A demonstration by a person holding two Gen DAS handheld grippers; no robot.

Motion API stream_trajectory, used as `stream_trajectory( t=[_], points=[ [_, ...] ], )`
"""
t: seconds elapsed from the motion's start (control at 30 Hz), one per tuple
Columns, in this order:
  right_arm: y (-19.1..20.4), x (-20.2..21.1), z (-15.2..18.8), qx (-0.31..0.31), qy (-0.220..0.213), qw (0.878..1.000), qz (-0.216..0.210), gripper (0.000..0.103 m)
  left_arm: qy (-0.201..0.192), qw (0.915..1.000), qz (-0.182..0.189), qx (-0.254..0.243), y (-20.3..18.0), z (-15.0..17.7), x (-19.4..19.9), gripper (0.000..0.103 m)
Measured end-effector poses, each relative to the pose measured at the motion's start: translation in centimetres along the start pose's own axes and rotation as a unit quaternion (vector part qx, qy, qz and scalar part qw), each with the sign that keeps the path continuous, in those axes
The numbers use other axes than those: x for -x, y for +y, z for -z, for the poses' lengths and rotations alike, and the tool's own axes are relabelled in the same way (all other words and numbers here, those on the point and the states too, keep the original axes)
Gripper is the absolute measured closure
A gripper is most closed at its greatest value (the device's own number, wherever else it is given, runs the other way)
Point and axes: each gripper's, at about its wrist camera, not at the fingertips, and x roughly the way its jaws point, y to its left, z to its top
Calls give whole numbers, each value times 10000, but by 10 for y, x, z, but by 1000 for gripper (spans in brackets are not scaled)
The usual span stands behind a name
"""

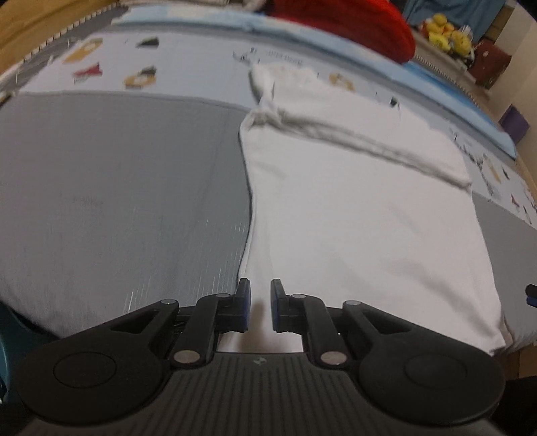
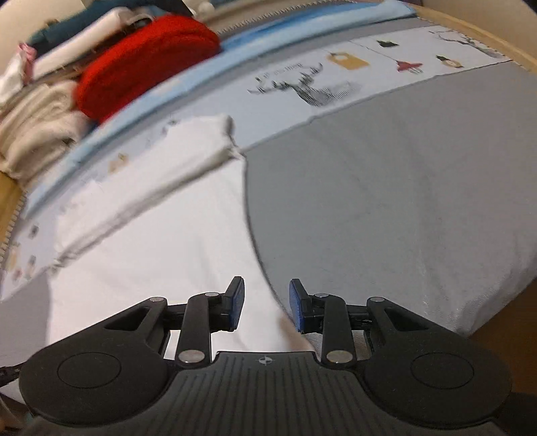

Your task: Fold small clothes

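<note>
A white garment (image 1: 352,208) lies flat on the grey bed sheet (image 1: 117,201), with a folded band running across its far part. My left gripper (image 1: 260,302) hovers low over the garment's near left edge. Its blue pads stand a narrow gap apart, and only the flat cloth below shows between them. In the right wrist view the same white garment (image 2: 161,241) fills the left half. My right gripper (image 2: 266,302) is open above the near right edge, where white cloth meets the grey sheet (image 2: 386,201). Nothing is pinched between its pads.
A printed cloth strip (image 2: 335,77) and a light-blue blanket (image 1: 235,23) lie beyond the garment. Behind them are a red bundle (image 2: 144,60), stacked pale clothes (image 2: 37,124) and yellow plush toys (image 1: 446,32). The bed's front edge (image 2: 470,315) drops off at the lower right.
</note>
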Motion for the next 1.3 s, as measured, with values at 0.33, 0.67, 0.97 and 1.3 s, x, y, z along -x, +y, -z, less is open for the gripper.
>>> stream_trajectory(
  t=[0.33, 0.67, 0.97, 1.3],
  points=[
    [4, -41, 28, 329, 1049, 9925, 526, 66, 764, 9964, -123, 334, 27, 14, -17, 76],
    [22, -40, 44, 974, 994, 9879, 691, 75, 880, 9958, -228, -82, 15, 18, -31, 74],
    [5, -5, 25, 480, 421, 9977, 240, 99, 251, 9987, -134, -431, 8, 15, -3, 99],
    [4, -23, 35, 628, 926, 9914, 679, 97, 789, 9968, -56, -136, 19, 17, -16, 90]
  ],
)
